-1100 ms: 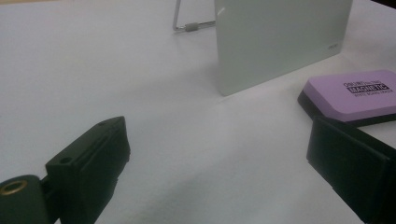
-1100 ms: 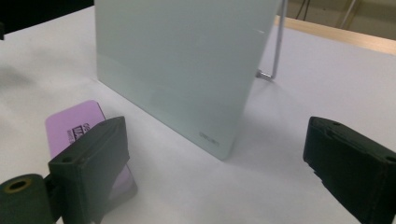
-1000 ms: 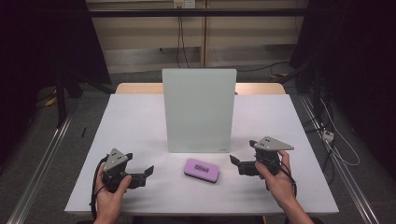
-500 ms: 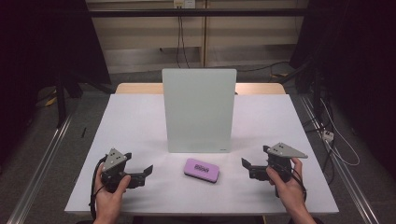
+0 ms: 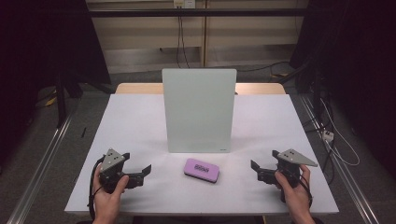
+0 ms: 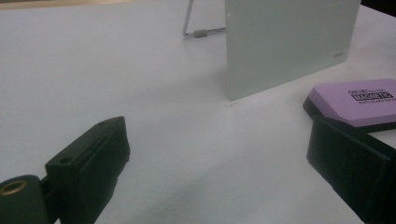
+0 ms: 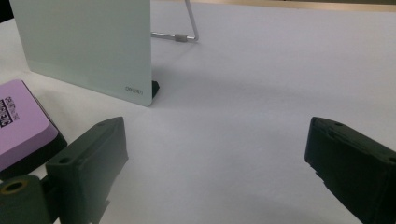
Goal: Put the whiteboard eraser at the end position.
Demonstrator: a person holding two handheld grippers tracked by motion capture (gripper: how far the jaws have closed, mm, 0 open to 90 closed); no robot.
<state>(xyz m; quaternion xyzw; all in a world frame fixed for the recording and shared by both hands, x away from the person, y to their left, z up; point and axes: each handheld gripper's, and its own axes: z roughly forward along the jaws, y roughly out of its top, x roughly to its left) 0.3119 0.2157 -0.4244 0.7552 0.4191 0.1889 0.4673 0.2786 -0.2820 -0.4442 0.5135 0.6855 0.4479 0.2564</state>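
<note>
Two grippers sit low at my end of the white table point(image 5: 140, 121), one on each side of the purple eraser point(image 5: 201, 169), and both have their jaws spread wide with nothing between them. I have the left gripper point(image 5: 145, 171) hovering near the table's front left, pointed inward toward the eraser, which lies just beyond its jaw tips; in the left gripper view the eraser point(image 6: 358, 100) sits close behind the right-hand jaw, flat on the table, its purple face up over a black base, with printed lettering that includes the word MAGNETIC. My right gripper point(image 5: 255, 169) is further out on the other side, also aimed inward, with a clear stretch of table between it and the eraser; the right gripper view catches the eraser point(image 7: 21, 126) off its left jaw. Behind the eraser, near the table's middle, the pale whiteboard point(image 5: 199, 109) stands upright on a wire stand point(image 7: 182, 35).
</note>
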